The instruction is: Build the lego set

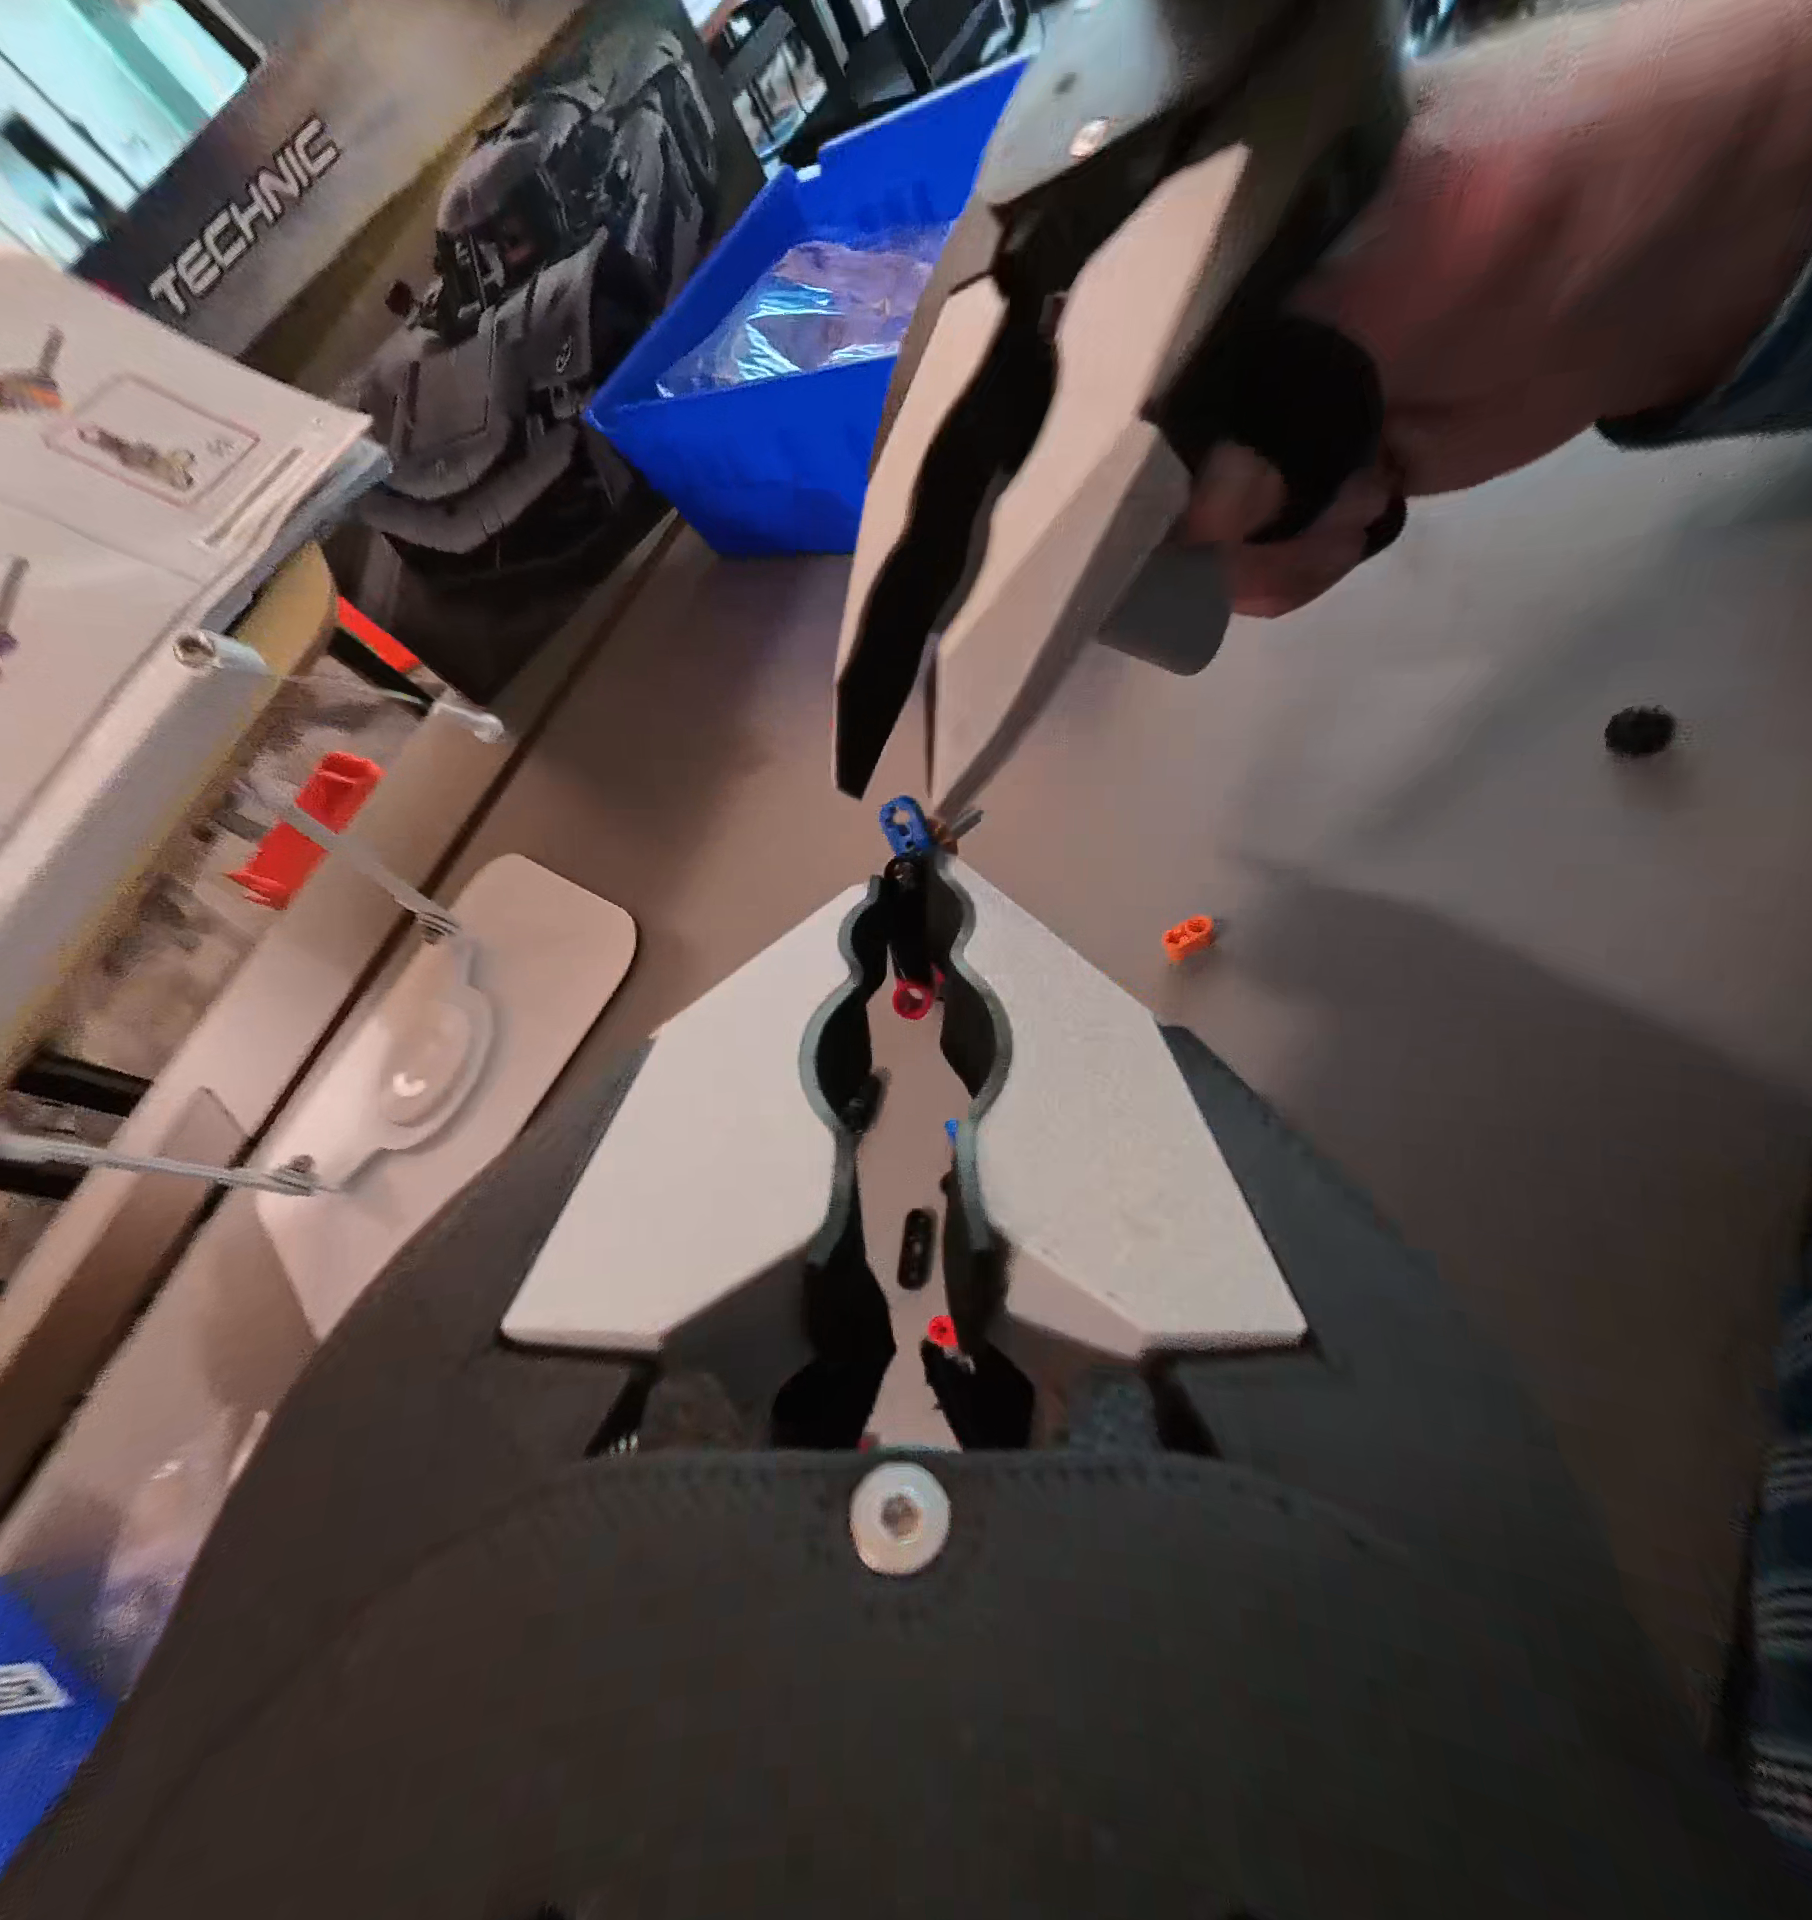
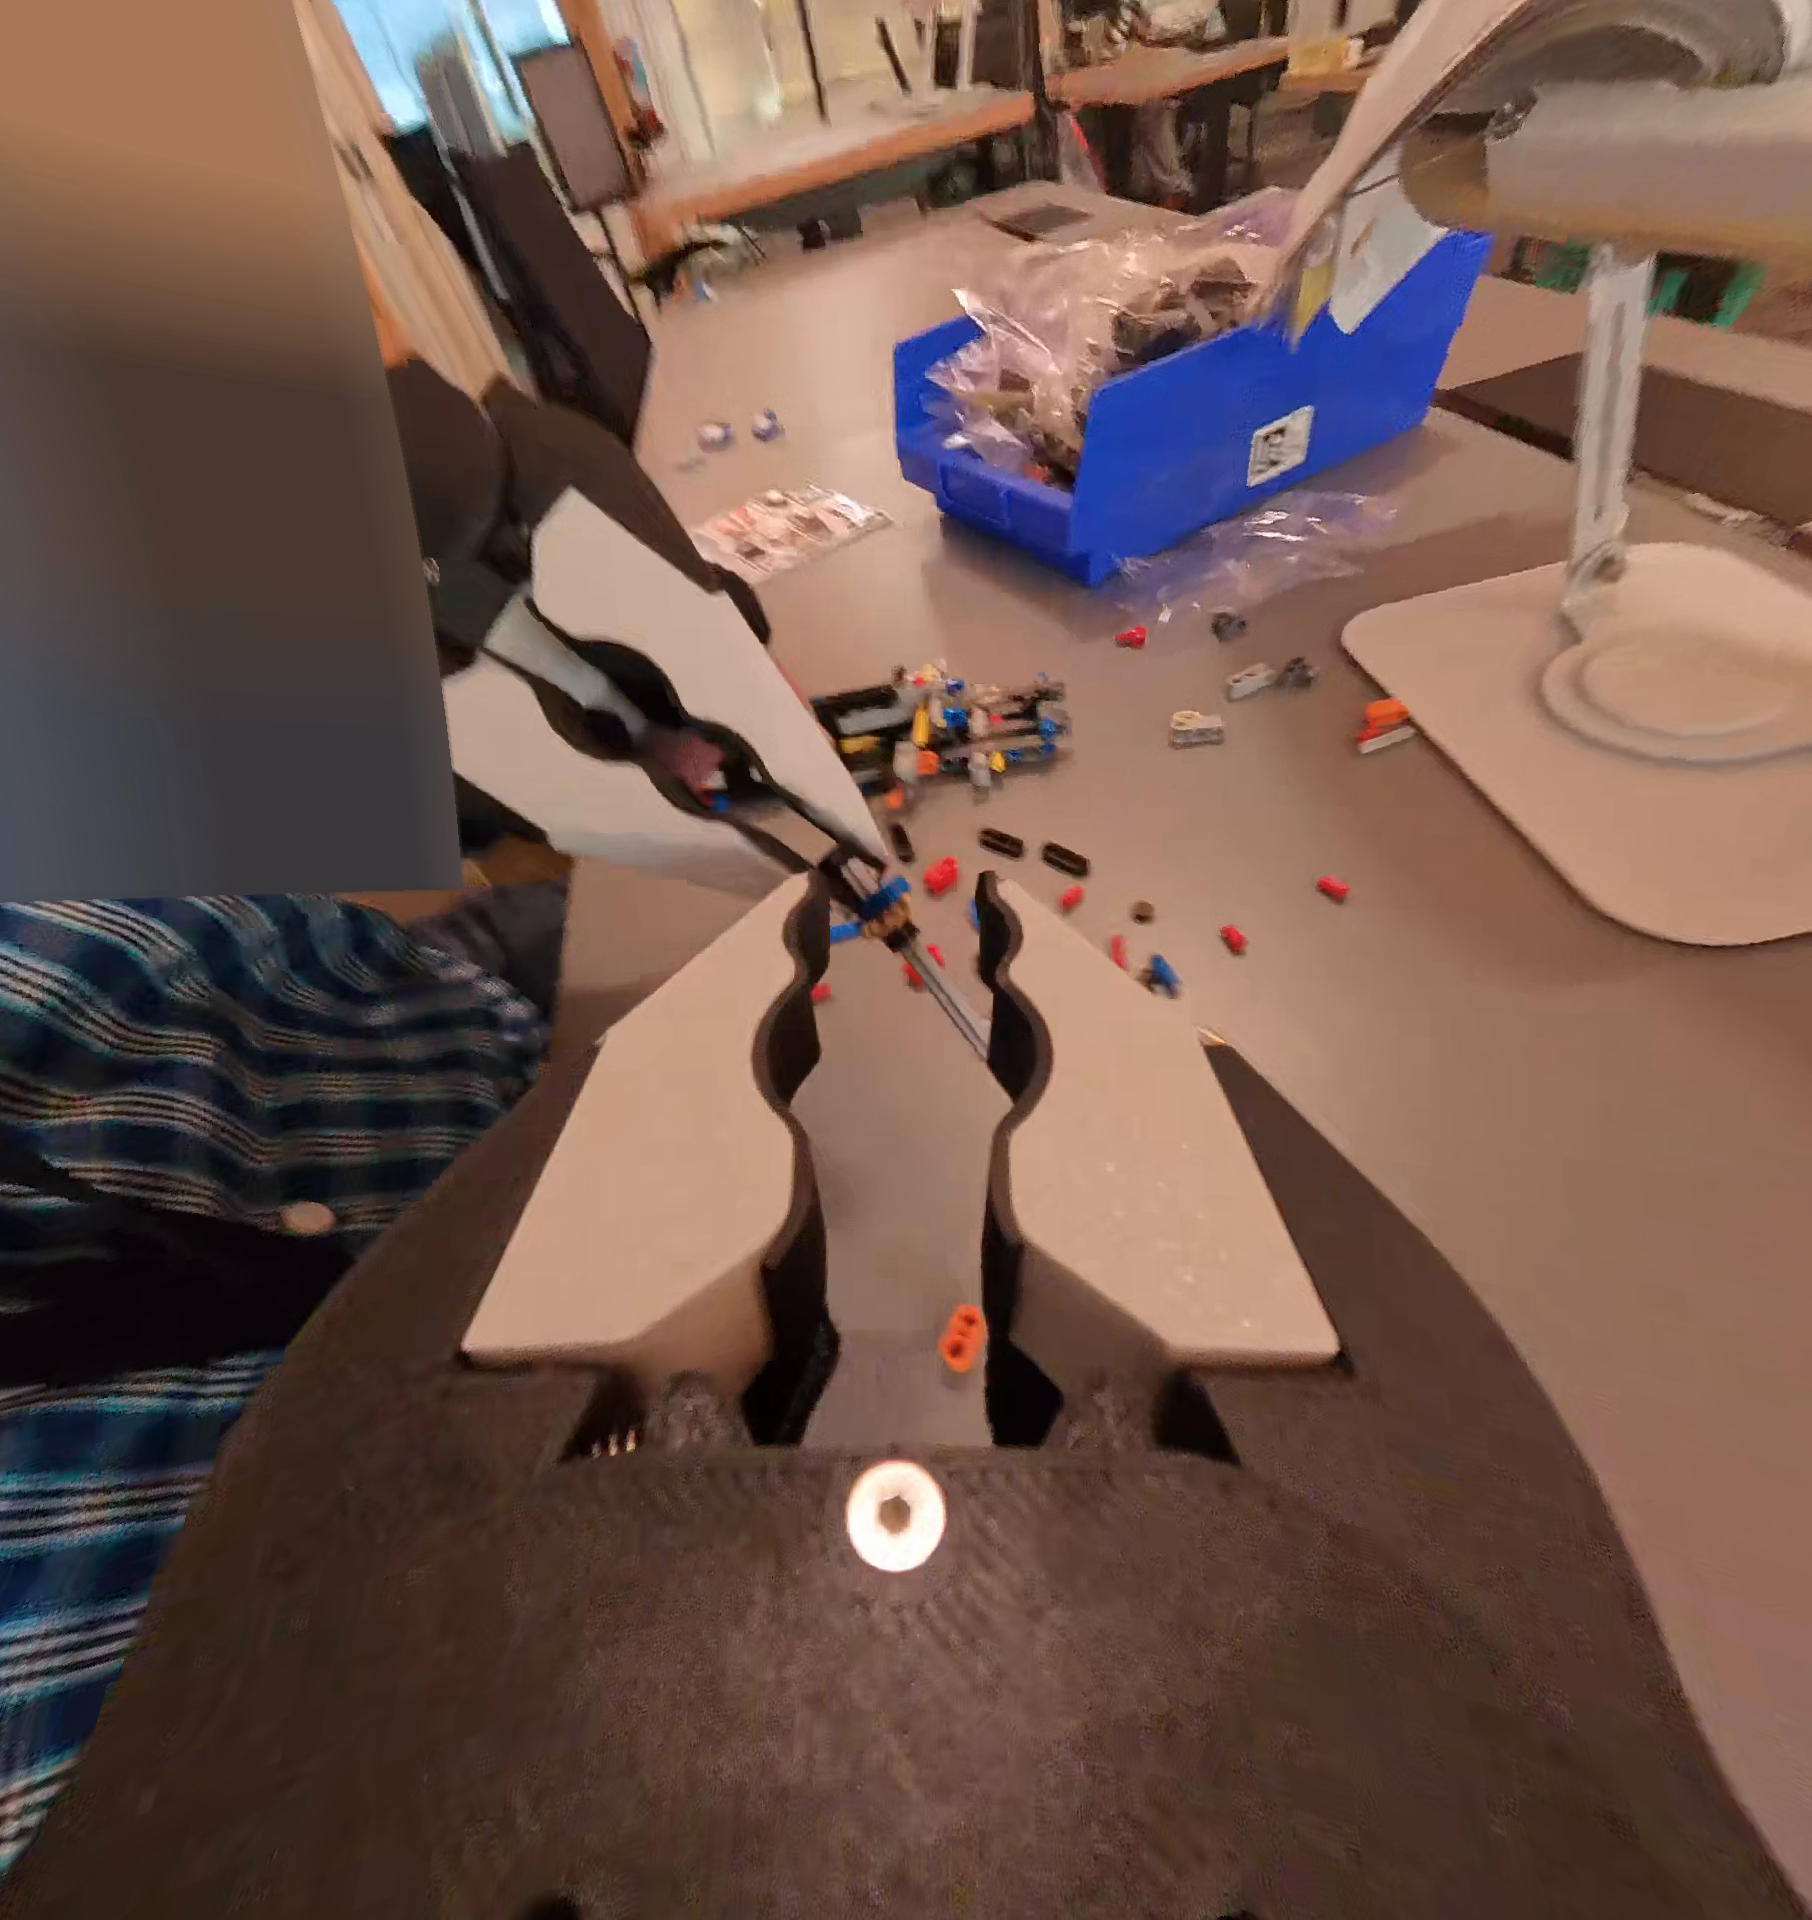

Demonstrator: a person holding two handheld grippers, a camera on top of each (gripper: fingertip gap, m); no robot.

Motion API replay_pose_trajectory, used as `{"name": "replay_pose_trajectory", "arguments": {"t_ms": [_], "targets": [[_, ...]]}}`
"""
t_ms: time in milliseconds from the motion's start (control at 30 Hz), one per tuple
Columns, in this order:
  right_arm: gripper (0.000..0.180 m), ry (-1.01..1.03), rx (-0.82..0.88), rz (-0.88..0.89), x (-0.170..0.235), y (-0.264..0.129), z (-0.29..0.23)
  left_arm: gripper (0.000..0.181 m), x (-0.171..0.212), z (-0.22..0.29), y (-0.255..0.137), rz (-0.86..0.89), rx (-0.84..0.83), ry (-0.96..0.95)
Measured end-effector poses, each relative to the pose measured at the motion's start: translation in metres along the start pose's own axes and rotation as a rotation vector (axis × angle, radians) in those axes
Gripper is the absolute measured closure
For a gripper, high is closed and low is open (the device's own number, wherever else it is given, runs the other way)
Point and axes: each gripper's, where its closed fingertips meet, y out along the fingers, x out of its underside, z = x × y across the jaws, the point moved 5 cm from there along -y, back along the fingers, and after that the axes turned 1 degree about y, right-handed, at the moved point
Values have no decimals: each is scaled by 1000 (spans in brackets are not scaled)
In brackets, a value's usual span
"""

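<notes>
Grey table (image 2: pixel 1401 1143), left gripper (image 1: pixel 907 883) pinching axle assembly (image 1: pixel 904 831), right gripper (image 2: pixel 897 894) apart.

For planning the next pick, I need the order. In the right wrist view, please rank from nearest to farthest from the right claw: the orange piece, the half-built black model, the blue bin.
1. orange piece: on the table, low between the right claw's fingers.
2. half-built black model: beyond the fingertips, middle of the table.
3. blue bin: farthest back, toward the right.

Left gripper (image 1: pixel 907 883) fingers pinched together; right gripper (image 2: pixel 897 894) fingers spread.
</notes>
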Motion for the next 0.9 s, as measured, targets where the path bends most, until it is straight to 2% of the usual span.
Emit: {"name": "replay_pose_trajectory", "arguments": {"t_ms": [167, 400, 633, 900], "targets": [[168, 13, -11, -27, 10, 8, -6, 176, 5, 8, 0, -47, -65, 168], [169, 126, -3, -26, 23, 13, -8, 176, 11, 22, -1, -76, -147, 329], [173, 141, 27, -24, 30, 11, -13, 176, 12, 31, 0, -94, -211, 428], [176, -53, 178, -70, 34, 12, -14, 177, 15, 31, 4, -121, -204, 408]]}}
